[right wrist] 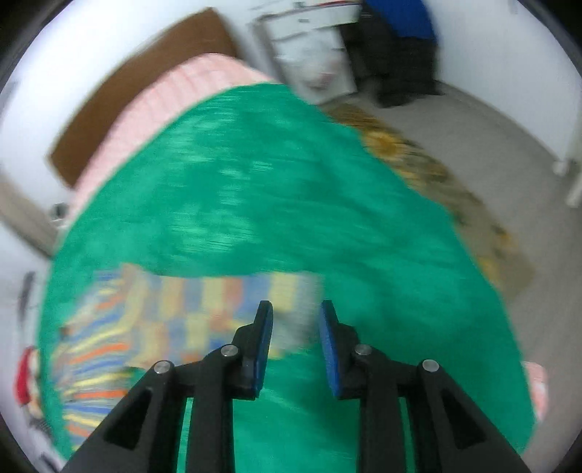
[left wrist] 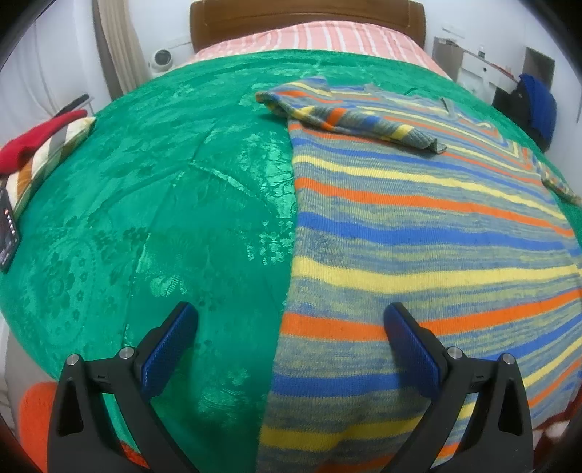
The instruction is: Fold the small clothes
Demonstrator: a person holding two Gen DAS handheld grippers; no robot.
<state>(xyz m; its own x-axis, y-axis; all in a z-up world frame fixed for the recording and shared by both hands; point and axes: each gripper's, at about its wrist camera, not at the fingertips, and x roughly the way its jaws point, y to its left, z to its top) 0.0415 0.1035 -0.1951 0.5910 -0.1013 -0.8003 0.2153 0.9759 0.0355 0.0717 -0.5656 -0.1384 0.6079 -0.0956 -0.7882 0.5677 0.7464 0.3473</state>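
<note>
A striped knit sweater point(left wrist: 418, 236) in blue, yellow, orange and grey lies flat on the green bedspread point(left wrist: 163, 203), with one sleeve point(left wrist: 349, 116) folded across its chest. My left gripper point(left wrist: 291, 313) is wide open and empty, hovering over the sweater's left hem edge, one finger over the bedspread and one over the sweater. In the blurred right wrist view the sweater point(right wrist: 163, 320) lies at the lower left. My right gripper point(right wrist: 295, 309) is open and empty above the bedspread point(right wrist: 291, 203) by the sweater's edge.
A wooden headboard point(left wrist: 305, 18) and pink striped bedding point(left wrist: 320, 36) are at the far end. A red cloth on a striped pillow point(left wrist: 40, 145) and a black remote point(left wrist: 7, 233) lie at the left. A patterned rug point(right wrist: 436, 182) covers the floor to the right.
</note>
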